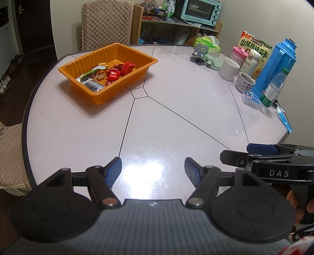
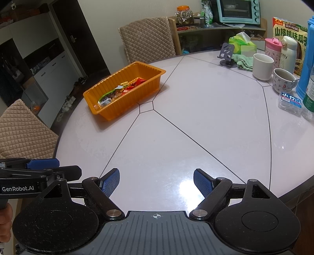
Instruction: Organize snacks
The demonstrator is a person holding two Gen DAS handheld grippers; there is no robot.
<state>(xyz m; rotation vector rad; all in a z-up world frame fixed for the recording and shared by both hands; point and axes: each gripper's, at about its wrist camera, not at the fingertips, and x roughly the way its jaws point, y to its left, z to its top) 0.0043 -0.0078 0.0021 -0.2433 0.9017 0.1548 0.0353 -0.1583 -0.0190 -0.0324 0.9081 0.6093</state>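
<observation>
Your left hand-held gripper (image 1: 153, 172) and right hand-held gripper (image 2: 156, 183) both gaped wide, empty, over the near desk (image 1: 176, 117); the orange tray (image 1: 109, 72) sat far left, holding the snacks (image 1: 109, 75).

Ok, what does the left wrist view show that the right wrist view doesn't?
Left wrist only: the blue flask whole, cap included, and the water bottle top to bottom. Right wrist only: the orange-lidded jar on the shelf and the dark door. Both: the orange tray of snacks, the white mug, the oven, and both tongs open, left, right, holding nothing.
</observation>
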